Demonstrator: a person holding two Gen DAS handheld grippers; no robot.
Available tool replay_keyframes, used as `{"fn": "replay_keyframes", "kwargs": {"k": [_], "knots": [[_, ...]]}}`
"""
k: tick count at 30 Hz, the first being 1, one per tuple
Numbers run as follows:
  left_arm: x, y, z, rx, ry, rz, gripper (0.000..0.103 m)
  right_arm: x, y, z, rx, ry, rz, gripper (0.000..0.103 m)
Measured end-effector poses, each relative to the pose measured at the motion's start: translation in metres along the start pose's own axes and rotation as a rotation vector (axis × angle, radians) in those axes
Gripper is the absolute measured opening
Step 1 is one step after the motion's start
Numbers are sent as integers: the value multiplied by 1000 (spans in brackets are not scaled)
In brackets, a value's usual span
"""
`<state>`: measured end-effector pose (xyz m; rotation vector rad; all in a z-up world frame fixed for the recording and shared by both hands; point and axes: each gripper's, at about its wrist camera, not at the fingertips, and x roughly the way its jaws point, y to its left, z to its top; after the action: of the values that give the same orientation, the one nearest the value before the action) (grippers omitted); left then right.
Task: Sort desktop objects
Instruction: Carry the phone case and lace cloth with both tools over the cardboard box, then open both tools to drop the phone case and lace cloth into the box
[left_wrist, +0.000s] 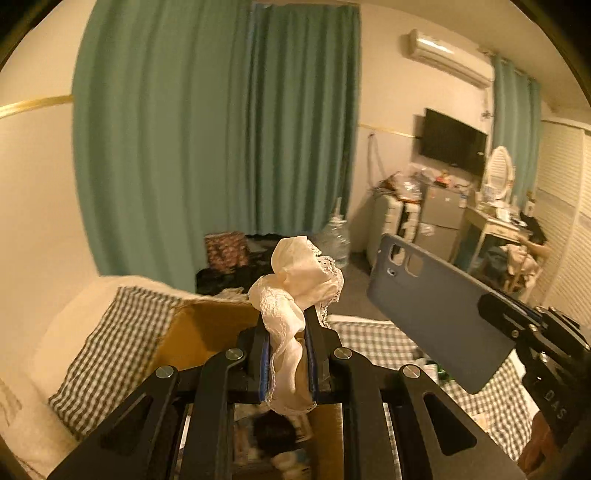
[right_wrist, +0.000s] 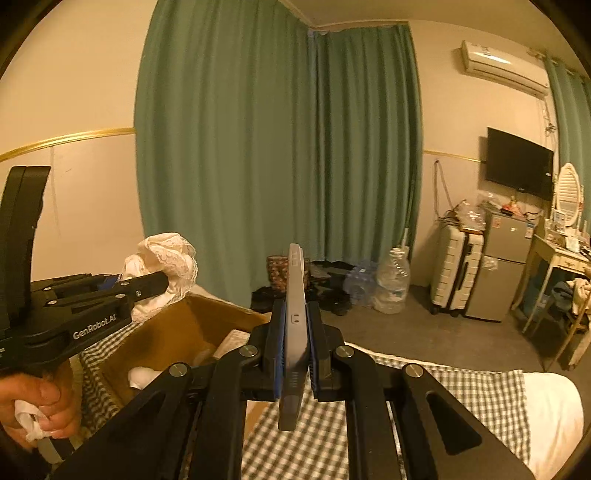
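Low in the middle, left gripper (left_wrist: 288, 354) jaws pinching a lacy white cloth (left_wrist: 295, 284) over an open cardboard box (left_wrist: 207, 325). Right gripper (right_wrist: 294, 354) jaws squeezing a blue-grey phone case (right_wrist: 295, 325) on edge, above the checked bed cover (right_wrist: 325, 435). Far back, green curtains (right_wrist: 277, 147).

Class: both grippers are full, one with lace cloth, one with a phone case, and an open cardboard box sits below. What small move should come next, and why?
Probably lower the left gripper toward the cardboard box and let go there. It is shut on the lace cloth, held above the open box, which already holds items. The right gripper is shut on the phone case, off to the side.
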<state>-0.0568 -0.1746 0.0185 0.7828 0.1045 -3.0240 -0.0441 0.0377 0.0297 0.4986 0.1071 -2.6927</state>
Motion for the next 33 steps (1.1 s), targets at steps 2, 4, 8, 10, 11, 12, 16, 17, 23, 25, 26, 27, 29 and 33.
{"fn": "replay_keyframes", "kwargs": {"k": [2, 4, 8, 10, 11, 12, 16, 17, 23, 25, 26, 27, 29, 33], "knots": [[6, 11, -3, -18, 23, 33, 15, 8, 8, -1, -1, 9, 23, 10], [14, 21, -8, -47, 49, 56, 15, 17, 15, -3, -4, 22, 49, 10], [21, 33, -14, -68, 78, 88, 15, 33, 32, -10, -17, 43, 86, 10], [26, 40, -18, -80, 99, 95, 15, 42, 39, -16, -16, 59, 105, 10], [29, 42, -19, -84, 107, 98, 15, 46, 42, -18, -16, 67, 115, 10], [32, 44, -21, -89, 119, 100, 15, 50, 45, -21, -18, 75, 125, 10], [48, 52, -31, -99, 188, 118, 15, 65, 56, -32, -30, 105, 157, 10], [51, 52, -33, -97, 202, 120, 15, 70, 59, -35, -31, 112, 166, 10], [60, 52, -39, -90, 230, 156, 34, 96, 73, -51, -50, 170, 201, 10], [60, 49, -37, -79, 225, 162, 49, 101, 75, -55, -62, 175, 200, 16], [60, 48, -37, -71, 220, 162, 54, 102, 75, -57, -65, 169, 194, 25], [59, 46, -36, -66, 215, 160, 56, 102, 73, -57, -62, 160, 187, 51], [55, 44, -33, -68, 197, 143, 59, 99, 65, -56, -31, 131, 183, 80], [52, 39, -30, -65, 174, 131, 68, 93, 54, -51, -19, 100, 149, 80]]}}
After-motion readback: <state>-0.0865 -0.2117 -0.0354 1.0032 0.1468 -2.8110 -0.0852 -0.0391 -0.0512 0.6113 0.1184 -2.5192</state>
